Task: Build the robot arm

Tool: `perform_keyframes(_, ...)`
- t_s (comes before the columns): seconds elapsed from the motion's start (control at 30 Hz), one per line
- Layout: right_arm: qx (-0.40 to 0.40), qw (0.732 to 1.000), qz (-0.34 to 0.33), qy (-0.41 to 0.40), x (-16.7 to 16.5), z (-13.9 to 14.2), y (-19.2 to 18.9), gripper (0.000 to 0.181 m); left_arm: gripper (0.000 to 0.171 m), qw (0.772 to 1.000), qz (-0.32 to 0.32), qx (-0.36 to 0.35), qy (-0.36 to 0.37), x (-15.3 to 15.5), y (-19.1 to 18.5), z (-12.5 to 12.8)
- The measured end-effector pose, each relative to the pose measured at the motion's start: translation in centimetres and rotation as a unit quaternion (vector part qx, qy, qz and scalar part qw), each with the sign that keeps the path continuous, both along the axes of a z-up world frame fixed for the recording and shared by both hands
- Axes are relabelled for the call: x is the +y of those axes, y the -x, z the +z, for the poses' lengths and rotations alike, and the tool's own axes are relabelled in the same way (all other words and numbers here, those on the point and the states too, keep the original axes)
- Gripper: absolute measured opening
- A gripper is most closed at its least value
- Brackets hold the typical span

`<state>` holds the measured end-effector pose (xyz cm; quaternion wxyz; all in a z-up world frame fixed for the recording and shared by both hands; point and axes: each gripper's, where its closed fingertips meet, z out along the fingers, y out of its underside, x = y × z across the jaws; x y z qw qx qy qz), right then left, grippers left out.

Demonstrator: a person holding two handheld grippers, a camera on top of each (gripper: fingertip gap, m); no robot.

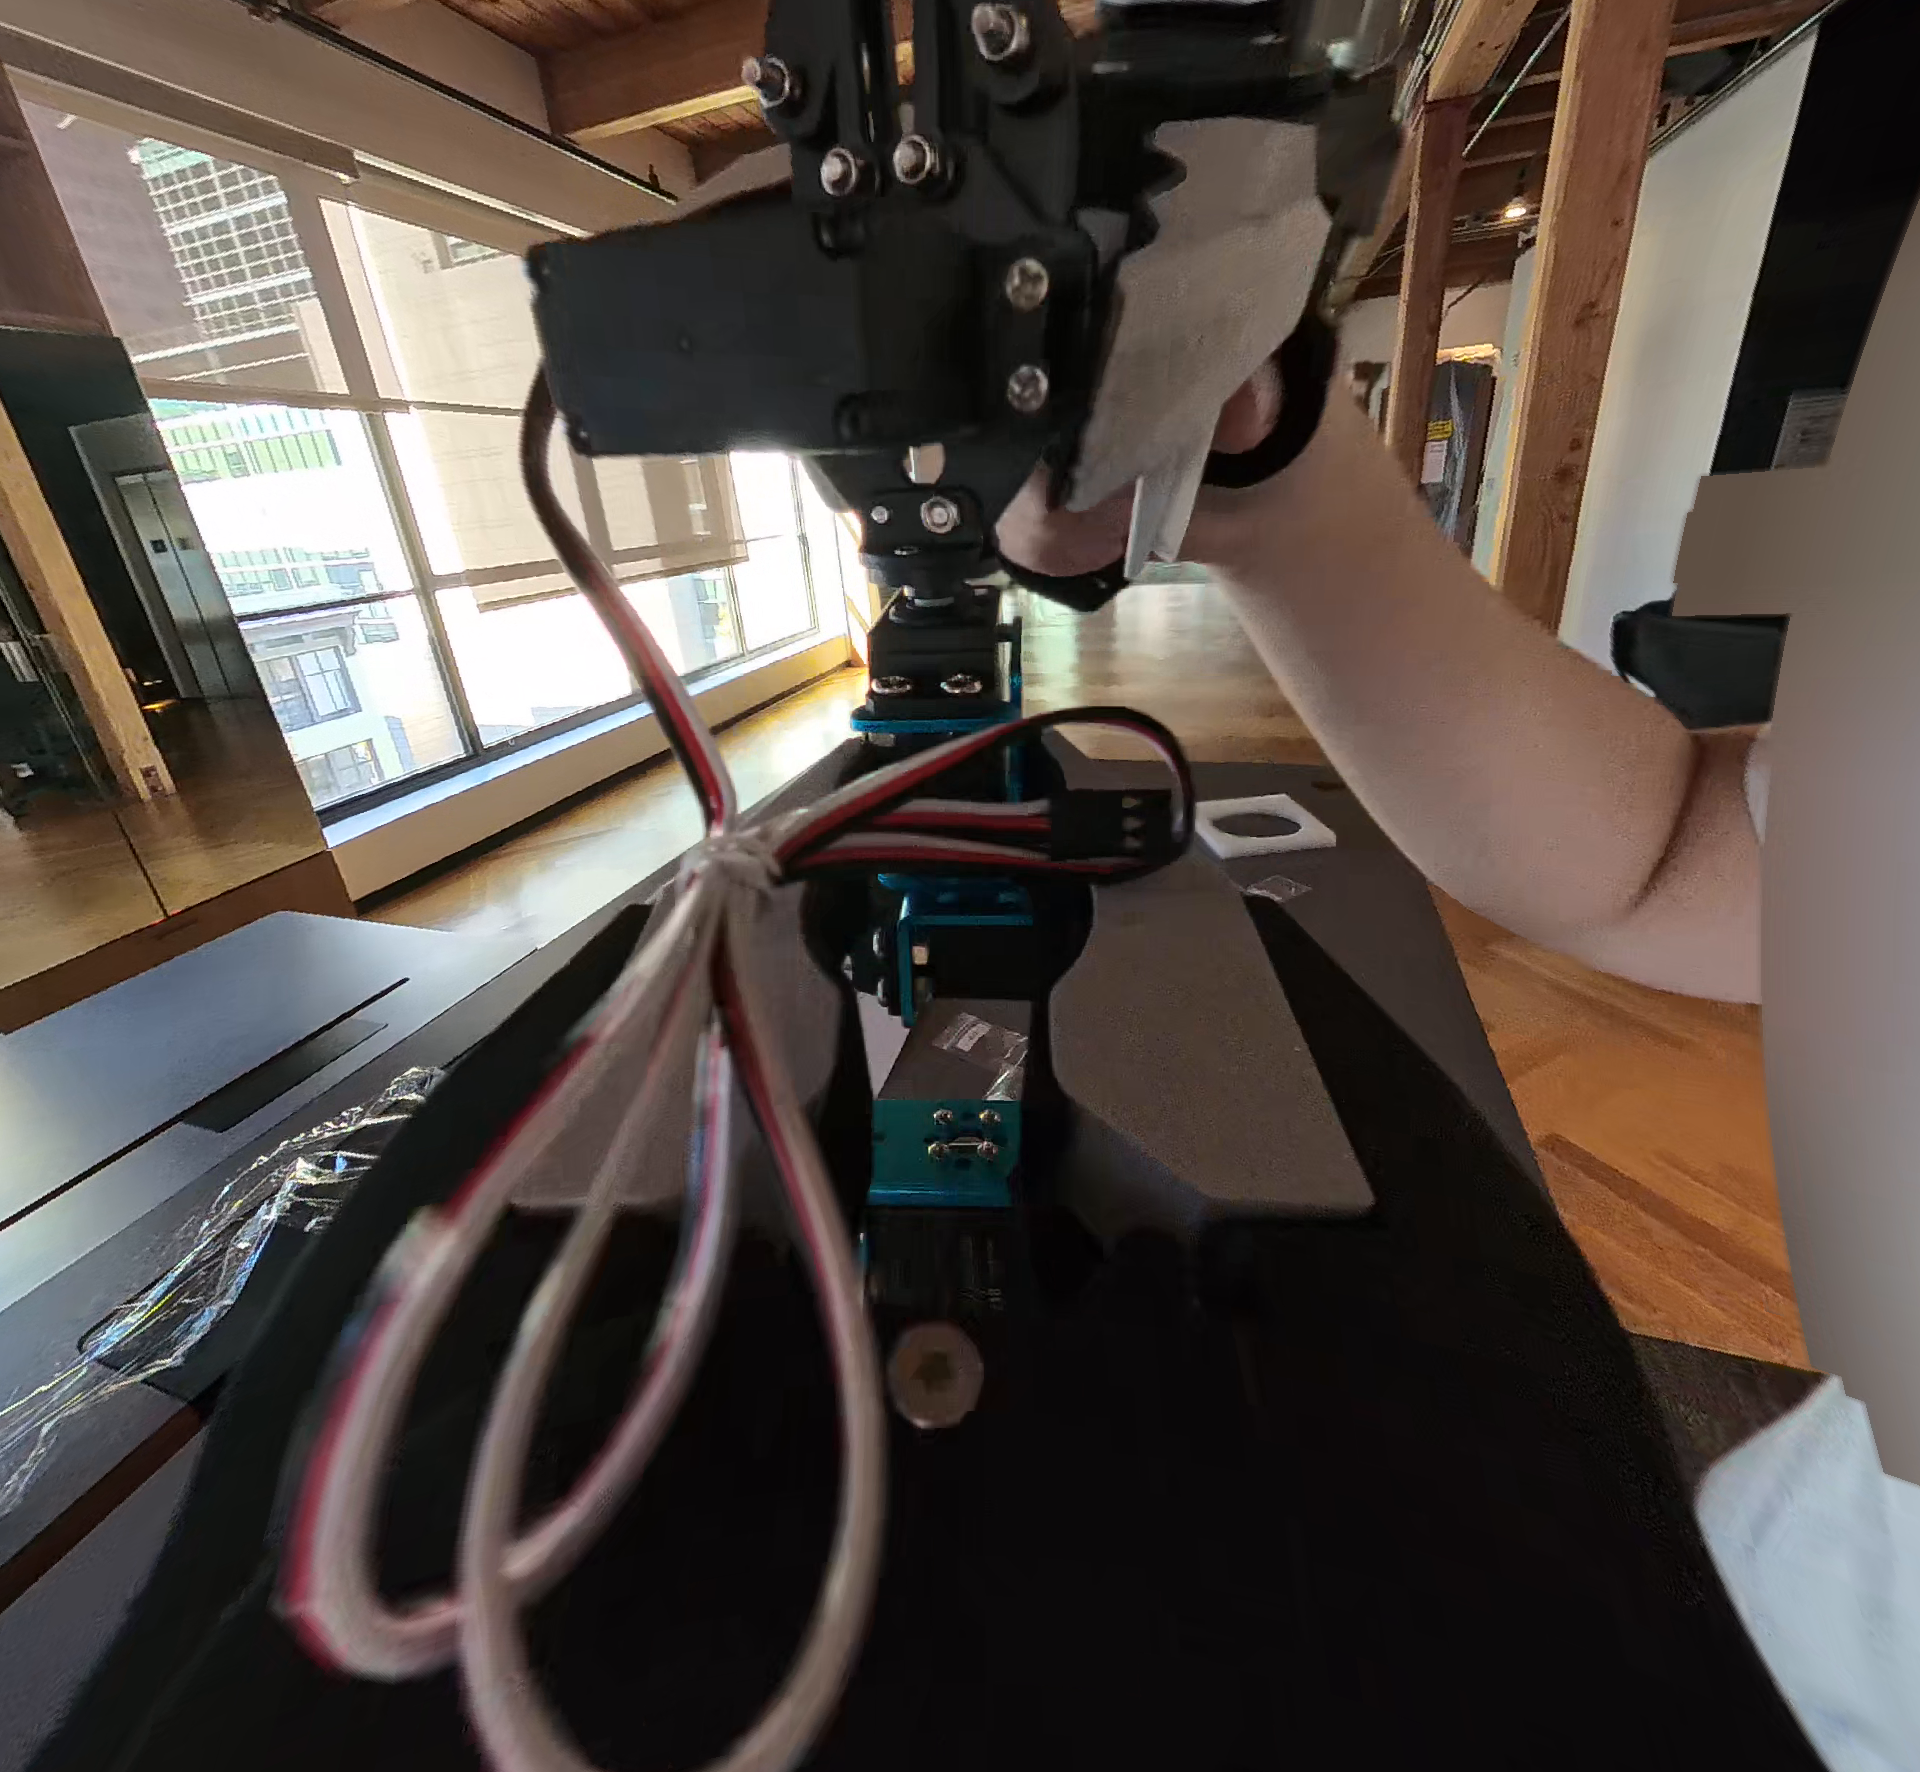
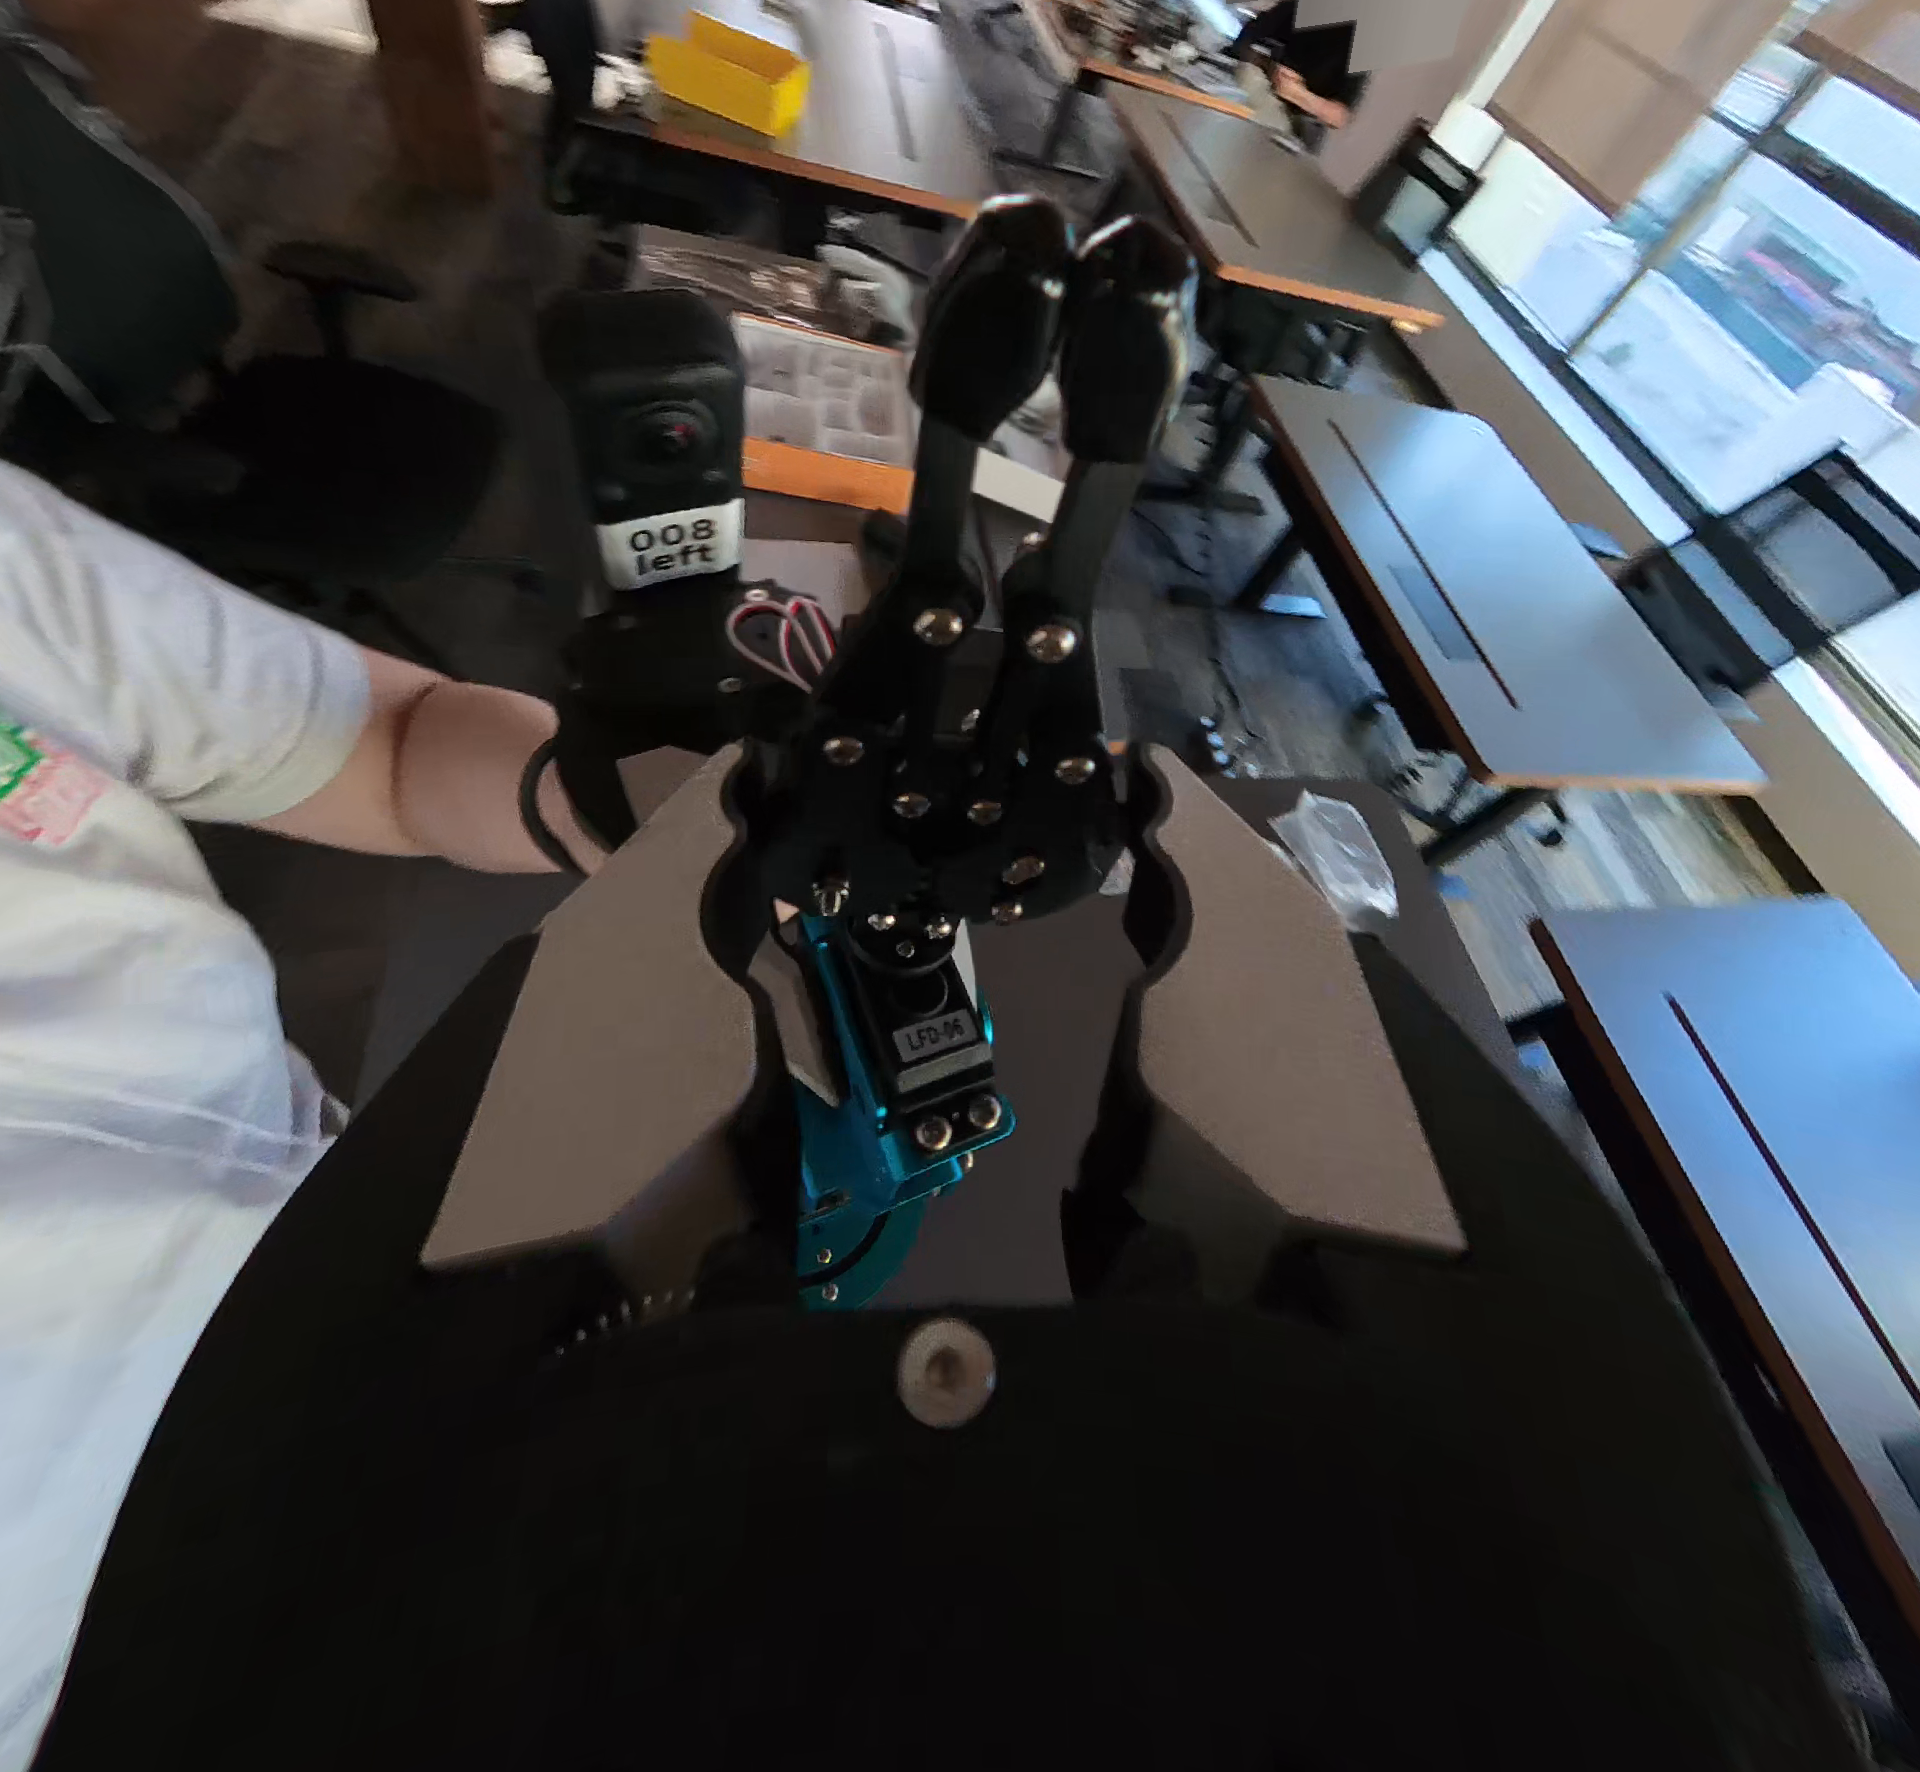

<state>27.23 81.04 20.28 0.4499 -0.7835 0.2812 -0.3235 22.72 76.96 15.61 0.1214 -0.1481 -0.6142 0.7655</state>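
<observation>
Both grippers are on the same part: a small black-and-teal metal robot arm assembly with a black claw [image 2: 935,891]. The right gripper [image 2: 940,1047] has its grey finger pads [image 2: 582,1026] closed in on the teal bracket and servo, pinching it at mid-body; the assembly's black claw sticks up past the fingertips, its two tips pressed together. The left gripper [image 1: 940,1047] looks along the assembly from the other end, with the teal bracket sitting between its grey pads [image 1: 1195,1047]; they look close on it, but contact is hidden, so I cannot tell if it grips. A looped red-white-black servo cable [image 1: 665,1151], tied at the middle, hangs free on the left side of the left gripper and crosses its view. In the left wrist view the right gripper sits high, touching the assembly's top. The black tabletop [image 1: 1382,891] lies below, with a white square foam piece with a round hole [image 1: 1262,826] near its far edge. Open wood floor [image 1: 1621,1099] beyond that edge; more desks [image 2: 1507,579] stand apart by the windows.
</observation>
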Motion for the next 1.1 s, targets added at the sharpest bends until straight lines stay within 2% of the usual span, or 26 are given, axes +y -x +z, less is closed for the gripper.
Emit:
perform_keyframes(0.2,-0.021,0.984,-0.176,-0.001,-1.3,0.1,-0.4,0.068,0.023,1.000,0.012,0.001,0.001,-0.1,0.0,0.0)
perform_keyframes(0.37,-0.029,0.944,-0.329,0.024,-2.4,0.1,-0.3,0.068,0.025,1.000,0.023,-0.001,0.000,-0.1,0.0,0.0)
perform_keyframes(0.47,-0.029,0.919,-0.390,0.052,-2.8,0.1,-0.3,0.068,0.024,1.000,0.028,-0.003,0.000,-0.1,-0.1,0.0)
perform_keyframes(0.53,-0.025,0.911,-0.404,0.083,-2.9,-0.1,-0.2,0.069,0.024,1.000,0.029,-0.007,0.000,-0.1,-0.1,0.0)
perform_keyframes(0.63,-0.038,0.931,-0.338,0.130,-3.0,0.3,0.6,0.073,0.025,1.000,0.026,-0.009,0.000,-0.1,0.0,0.0)
perform_keyframes(0.7,-0.061,0.962,-0.234,0.124,-1.7,1.2,1.9,0.080,0.025,1.000,0.020,-0.006,0.001,-0.1,0.0,0.0)
perform_keyframes(0.8,-0.106,0.984,-0.093,0.110,-1.9,2.8,4.5,0.081,0.025,1.000,0.017,-0.004,-0.002,-0.1,0.0,0.0)
perform_keyframes(0.87,-0.140,0.988,0.015,0.067,-2.3,4.2,5.5,0.079,0.024,1.000,0.012,-0.003,-0.002,-0.2,0.1,0.0)
perform_keyframes(0.9,-0.123,0.989,0.075,0.034,-2.3,4.3,5.9,0.079,0.024,1.000,0.006,0.001,-0.002,-0.2,0.1,0.0)
perform_keyframes(0.97,-0.082,0.986,0.143,-0.024,-3.3,4.9,4.9,0.081,0.024,1.000,-0.007,0.007,-0.002,-0.2,0.1,0.0)
perform_keyframes(1.1,0.010,0.962,0.271,-0.034,-2.0,3.5,2.5,0.082,0.024,1.000,-0.013,0.007,0.002,-0.2,0.2,0.0)
